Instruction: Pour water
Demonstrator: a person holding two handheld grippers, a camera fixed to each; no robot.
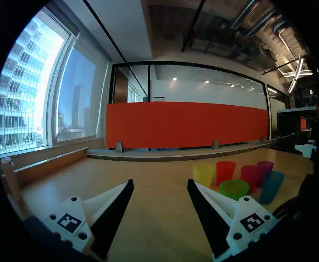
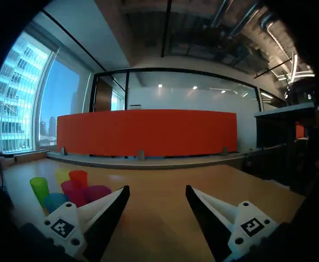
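The left gripper (image 1: pixel 159 183) hovers low over a pale wooden table (image 1: pixel 150 170), its two black-edged fingers spread wide apart with nothing between them but bare wood. In the left gripper view a cluster of six plastic cups stands on the table to the right, beyond the right-hand finger. The green cup (image 1: pixel 234 188) is nearest, just past that finger. The yellow cup (image 1: pixel 203 174) and the red cup (image 1: pixel 225 171) stand side by side behind it. Further right are the pink cup (image 1: pixel 249 177), the purple cup (image 1: pixel 265 168) behind it, and the blue cup (image 1: pixel 272 185) in front. All are upright and packed close, though whether they touch cannot be told, nor whether any holds water. The right gripper (image 2: pixel 157 188) also hangs over the table with its fingers parted and empty. In the right gripper view the same cluster sits at the near left, beside the left-hand finger. There the green cup (image 2: pixel 39 188) is leftmost and the blue cup (image 2: pixel 54 201) is nearest. The purple cup (image 2: pixel 97 192) is partly hidden behind the finger. At the far edge of the table runs a long orange partition (image 1: pixel 185 124) with glass walls behind it. A tall window (image 1: pixel 24 100) on the left looks out on city towers.
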